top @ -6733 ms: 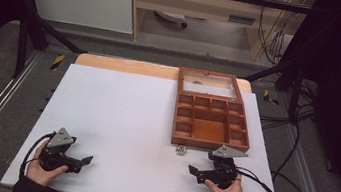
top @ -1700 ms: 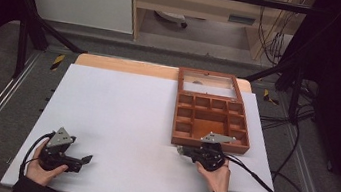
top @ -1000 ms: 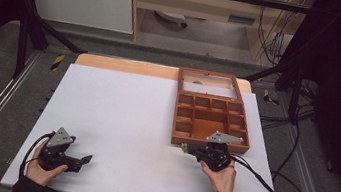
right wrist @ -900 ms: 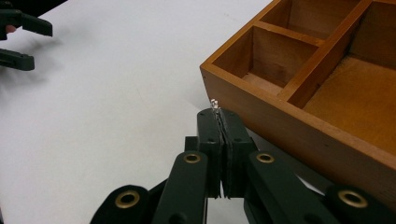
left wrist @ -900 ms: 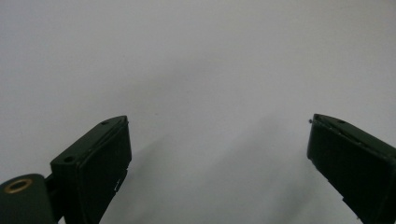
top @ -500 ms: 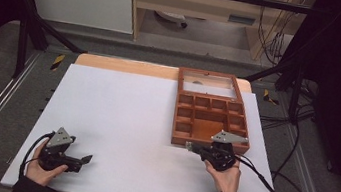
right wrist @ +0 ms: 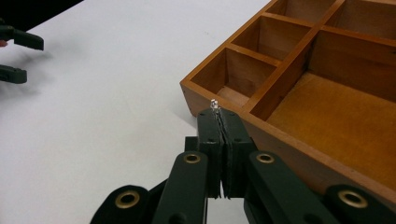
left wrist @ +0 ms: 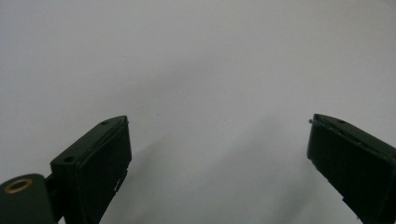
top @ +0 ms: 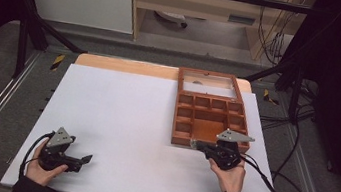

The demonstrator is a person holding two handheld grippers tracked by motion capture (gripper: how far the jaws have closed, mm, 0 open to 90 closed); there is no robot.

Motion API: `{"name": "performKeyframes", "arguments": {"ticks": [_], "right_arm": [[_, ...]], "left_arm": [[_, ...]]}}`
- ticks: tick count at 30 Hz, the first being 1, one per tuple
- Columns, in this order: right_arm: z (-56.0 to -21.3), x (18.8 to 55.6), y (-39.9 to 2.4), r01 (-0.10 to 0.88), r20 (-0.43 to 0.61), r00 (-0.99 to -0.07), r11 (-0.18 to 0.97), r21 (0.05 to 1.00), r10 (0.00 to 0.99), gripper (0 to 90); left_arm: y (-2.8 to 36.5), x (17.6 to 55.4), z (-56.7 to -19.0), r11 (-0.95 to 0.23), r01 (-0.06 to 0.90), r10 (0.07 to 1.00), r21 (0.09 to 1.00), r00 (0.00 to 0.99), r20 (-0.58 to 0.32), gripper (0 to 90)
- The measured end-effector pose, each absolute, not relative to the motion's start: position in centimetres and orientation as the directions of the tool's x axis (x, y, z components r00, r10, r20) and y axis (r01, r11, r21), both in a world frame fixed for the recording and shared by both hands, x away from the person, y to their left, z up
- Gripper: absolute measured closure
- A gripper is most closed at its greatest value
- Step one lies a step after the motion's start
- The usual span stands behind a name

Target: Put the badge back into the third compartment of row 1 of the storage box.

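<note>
A wooden compartment box (top: 177, 112) lies open at the table's right, its glass lid (top: 209, 84) tipped back. My right gripper (top: 195, 143) hovers at the box's front left corner, shut on a tiny silver piece. In the right gripper view the piece (right wrist: 215, 102) sticks out of the closed tips (right wrist: 218, 115), just before the box's front wall (right wrist: 289, 140) and a small corner compartment. My left gripper (top: 84, 162) rests at the table's front left. Its jaws stand wide apart (left wrist: 219, 120) over bare white surface with nothing between them.
The white table top (top: 124, 120) spreads between the two hands. The left gripper (right wrist: 32, 59) shows far off in the right gripper view. Cables trail off the table's right side, and a metal frame rail runs along each side.
The right gripper has crept right and toward the box's front wall with the piece in its tips. The small piece that lay on the table by the box is gone from there. The left hand stayed still.
</note>
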State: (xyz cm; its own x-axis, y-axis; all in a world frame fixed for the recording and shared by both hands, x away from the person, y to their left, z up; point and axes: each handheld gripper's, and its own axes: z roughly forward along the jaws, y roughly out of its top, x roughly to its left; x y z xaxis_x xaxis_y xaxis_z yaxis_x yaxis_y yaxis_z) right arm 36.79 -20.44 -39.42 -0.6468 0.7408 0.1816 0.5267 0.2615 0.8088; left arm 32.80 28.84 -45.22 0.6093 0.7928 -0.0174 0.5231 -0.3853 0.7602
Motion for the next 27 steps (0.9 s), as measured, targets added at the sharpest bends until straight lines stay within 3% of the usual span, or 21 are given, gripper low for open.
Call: {"name": "performKeyframes", "arguments": {"ticks": [27], "right_arm": [[-37.0,37.3,-21.6,0.488,0.155,-0.619,0.223,0.844,0.77,88.7]], "left_arm": [[28.9,32.8,-45.2,-0.383,0.524,0.796,0.761,0.605,-0.016,6.0]]}}
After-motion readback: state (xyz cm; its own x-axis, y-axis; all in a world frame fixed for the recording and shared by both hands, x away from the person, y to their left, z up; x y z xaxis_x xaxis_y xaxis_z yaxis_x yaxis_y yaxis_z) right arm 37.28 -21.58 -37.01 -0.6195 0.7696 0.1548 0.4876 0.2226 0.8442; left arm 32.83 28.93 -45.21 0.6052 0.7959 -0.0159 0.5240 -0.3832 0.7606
